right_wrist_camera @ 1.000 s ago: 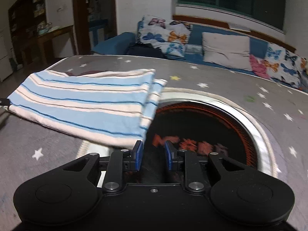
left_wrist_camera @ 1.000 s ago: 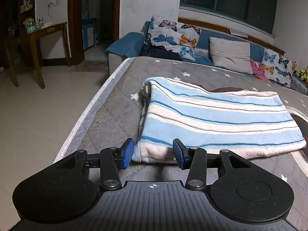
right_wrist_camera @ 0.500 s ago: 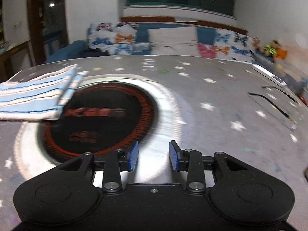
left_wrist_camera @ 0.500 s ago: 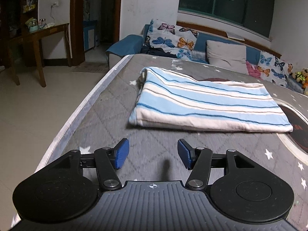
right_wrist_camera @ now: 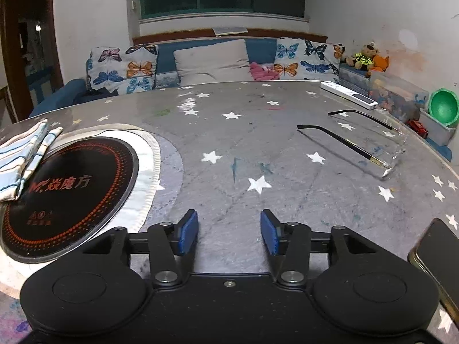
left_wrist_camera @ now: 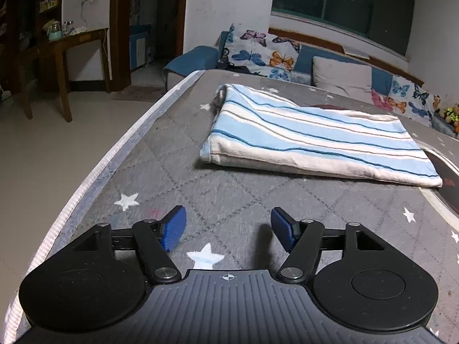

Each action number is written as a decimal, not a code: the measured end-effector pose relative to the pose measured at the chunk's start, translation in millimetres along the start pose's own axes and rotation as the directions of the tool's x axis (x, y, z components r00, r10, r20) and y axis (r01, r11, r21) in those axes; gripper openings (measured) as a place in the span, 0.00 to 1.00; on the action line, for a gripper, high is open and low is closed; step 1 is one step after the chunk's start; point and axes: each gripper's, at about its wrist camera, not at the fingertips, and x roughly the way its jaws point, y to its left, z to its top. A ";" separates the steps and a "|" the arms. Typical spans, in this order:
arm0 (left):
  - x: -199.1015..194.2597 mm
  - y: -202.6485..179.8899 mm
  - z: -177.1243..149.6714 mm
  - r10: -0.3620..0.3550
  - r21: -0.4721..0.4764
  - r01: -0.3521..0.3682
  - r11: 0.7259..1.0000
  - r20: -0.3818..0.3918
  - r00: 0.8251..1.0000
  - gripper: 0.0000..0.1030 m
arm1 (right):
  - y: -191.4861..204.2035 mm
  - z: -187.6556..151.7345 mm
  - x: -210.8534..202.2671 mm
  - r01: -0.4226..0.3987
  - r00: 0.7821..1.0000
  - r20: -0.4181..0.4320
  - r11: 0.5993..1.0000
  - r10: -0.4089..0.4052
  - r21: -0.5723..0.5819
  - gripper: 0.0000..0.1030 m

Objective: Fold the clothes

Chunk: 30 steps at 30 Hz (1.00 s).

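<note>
Left wrist view: a folded, fluffy blue-and-white striped towel [left_wrist_camera: 312,140] lies flat at 1 o'clock on the grey quilted star-print cover [left_wrist_camera: 223,195]; the left gripper [left_wrist_camera: 228,228] hovers low, jaws wide, empty. Right wrist view: the right gripper [right_wrist_camera: 229,232] gapes empty; the towel's corner overlaps a round black glossy cooktop [right_wrist_camera: 68,192] at 10 o'clock.

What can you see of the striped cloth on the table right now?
The striped cloth is folded into a flat oblong of several layers, light blue and cream bands with thin darker blue lines, looking like soft terry or knit. It lies on the grey star-print table cover, its right end overlapping the round black cooktop. Neither open gripper touches it; something dark peeks out behind it.
</note>
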 end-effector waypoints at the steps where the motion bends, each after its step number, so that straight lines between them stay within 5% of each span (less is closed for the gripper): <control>1: 0.6 -0.7 -0.5 -0.001 0.003 0.001 1.000 0.003 1.000 0.71 | -5.1 -0.1 1.3 0.008 1.000 0.002 1.000 -0.008 0.006 0.58; 17: 10.3 -13.2 -5.6 0.005 0.094 -0.005 0.996 -0.005 1.000 0.88 | -15.4 -4.4 4.6 -0.007 1.000 0.016 1.000 0.007 0.008 0.67; 21: 11.5 -14.1 -5.7 0.003 0.099 -0.002 0.995 -0.010 1.000 0.91 | -15.5 -4.1 5.2 -0.005 1.000 0.013 1.000 0.005 0.008 0.81; 26: 11.4 -13.6 -5.5 0.000 0.098 0.001 0.995 -0.013 1.000 0.93 | -15.6 -3.7 6.0 -0.003 1.000 0.008 1.000 0.003 0.009 0.84; 30: 12.4 -13.8 -5.2 -0.005 0.097 0.007 0.995 -0.016 1.000 0.94 | -15.7 -3.3 6.7 -0.002 1.000 0.004 1.000 0.002 0.010 1.00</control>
